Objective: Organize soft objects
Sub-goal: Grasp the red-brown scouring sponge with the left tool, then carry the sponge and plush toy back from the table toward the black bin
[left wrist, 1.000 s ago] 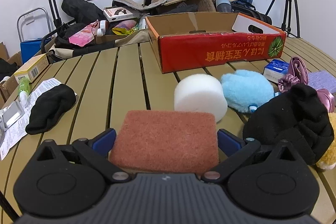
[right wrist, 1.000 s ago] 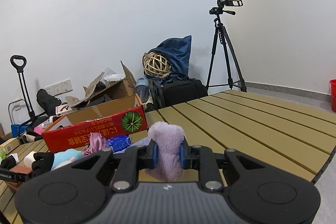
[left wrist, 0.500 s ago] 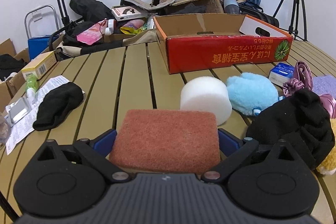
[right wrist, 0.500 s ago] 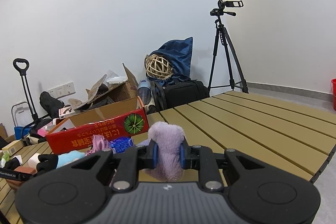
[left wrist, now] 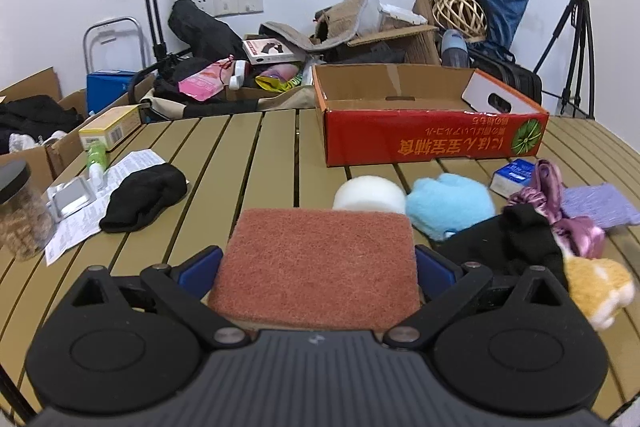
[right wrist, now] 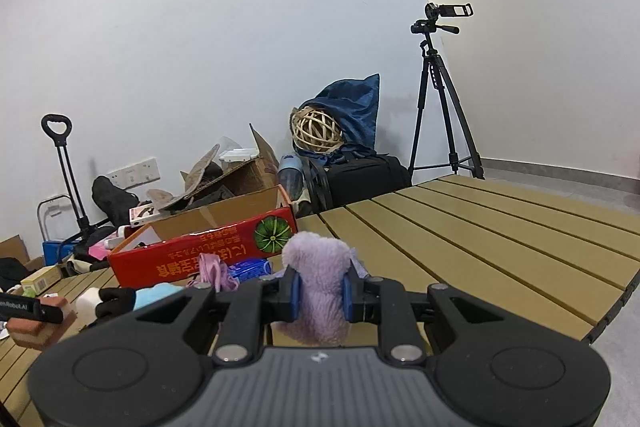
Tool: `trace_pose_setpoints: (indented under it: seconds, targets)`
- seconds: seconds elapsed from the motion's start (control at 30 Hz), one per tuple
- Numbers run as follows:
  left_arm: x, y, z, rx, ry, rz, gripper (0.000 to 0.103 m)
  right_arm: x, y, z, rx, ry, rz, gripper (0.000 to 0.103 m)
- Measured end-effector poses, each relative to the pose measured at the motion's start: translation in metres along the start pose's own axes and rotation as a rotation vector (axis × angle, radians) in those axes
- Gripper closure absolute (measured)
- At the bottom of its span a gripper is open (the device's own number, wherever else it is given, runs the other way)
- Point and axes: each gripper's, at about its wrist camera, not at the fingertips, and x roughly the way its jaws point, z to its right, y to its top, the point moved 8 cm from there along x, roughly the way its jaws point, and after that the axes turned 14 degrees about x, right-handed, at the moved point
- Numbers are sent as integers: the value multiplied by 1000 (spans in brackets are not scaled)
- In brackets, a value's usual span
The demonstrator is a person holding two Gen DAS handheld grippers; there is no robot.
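Note:
My left gripper (left wrist: 318,267) is shut on a red-brown scouring sponge (left wrist: 316,267), held above the slatted table (left wrist: 224,163). Beyond the sponge lie a white foam cylinder (left wrist: 368,194), a light blue plush (left wrist: 450,205), a black sock bundle (left wrist: 508,247), a pink satin scrunchie (left wrist: 552,203), a lilac cloth (left wrist: 600,205) and a yellow plush (left wrist: 600,287). An open red cardboard box (left wrist: 428,141) stands behind them. My right gripper (right wrist: 320,293) is shut on a lilac fuzzy cloth (right wrist: 320,283); in that view the box (right wrist: 200,259) sits to the left, with the sponge (right wrist: 34,323) at the far left.
A black beanie (left wrist: 144,195), a paper leaflet (left wrist: 80,223), a foil blister pack (left wrist: 70,197), a green tube (left wrist: 96,159), a yellow carton (left wrist: 110,127) and a jar (left wrist: 18,211) occupy the table's left side. A blue tissue pack (left wrist: 514,177) lies right. Clutter and a tripod (right wrist: 440,107) line the wall.
The left gripper has risen and drawn back with the sponge, so the table items sit lower and farther off. The right gripper has kept still with the lilac cloth.

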Motion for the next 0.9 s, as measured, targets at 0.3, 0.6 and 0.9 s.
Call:
trace_pose_setpoints:
  seconds: [0.3,0.6,0.9]
  targets:
    - [-40,-17,13,-11,45,27,3,-17,-2,-2,-5,37,-2,84]
    - [-79,-37,28,18,63,67,3,-40,-10,-4,-34,60,6,84]
    - [-116,-60,43,22,44,92,3,-61,-28,-7,-61,82,-20,84]
